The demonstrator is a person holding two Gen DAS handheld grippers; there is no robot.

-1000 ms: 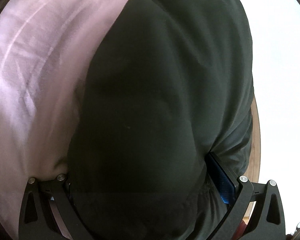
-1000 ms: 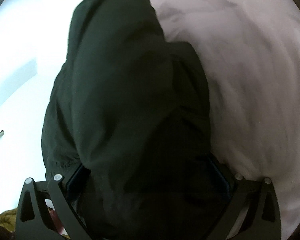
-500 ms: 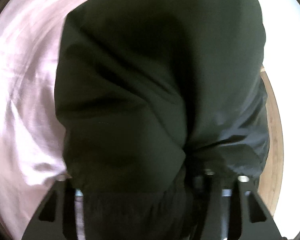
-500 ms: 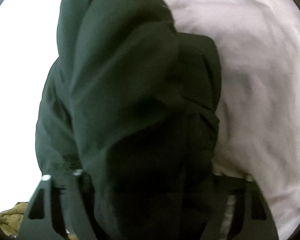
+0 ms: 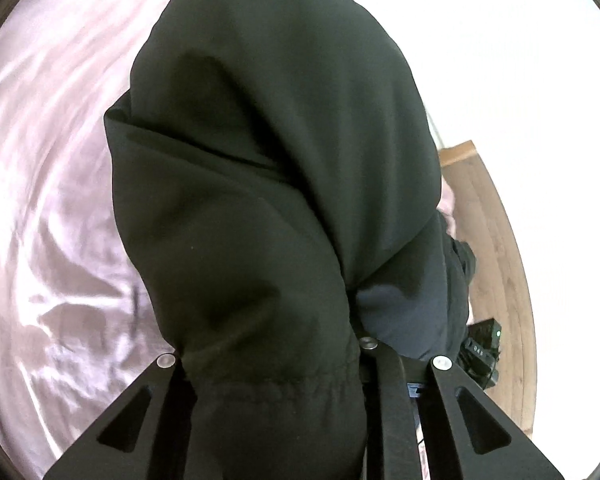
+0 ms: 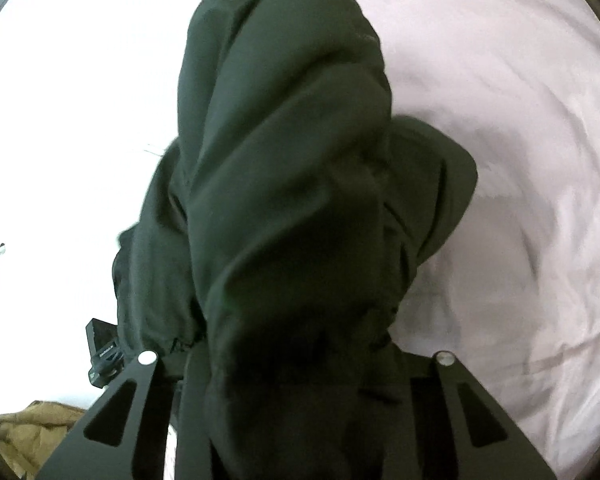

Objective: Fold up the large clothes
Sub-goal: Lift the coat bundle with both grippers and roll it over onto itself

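Jaws of both grippers are clamped on one dark green garment (image 5: pixel 268 184), the left gripper (image 5: pixel 276 364) and the right gripper (image 6: pixel 296 364) each gripping its gathered hem; it hangs over one wrinkled pink bedsheet (image 5: pixel 48 216). Only the left view shows a wooden floor strip (image 5: pixel 496 248); only the right shows tan fabric (image 6: pixel 24 436). One small black device (image 6: pixel 102 352) appears in both.
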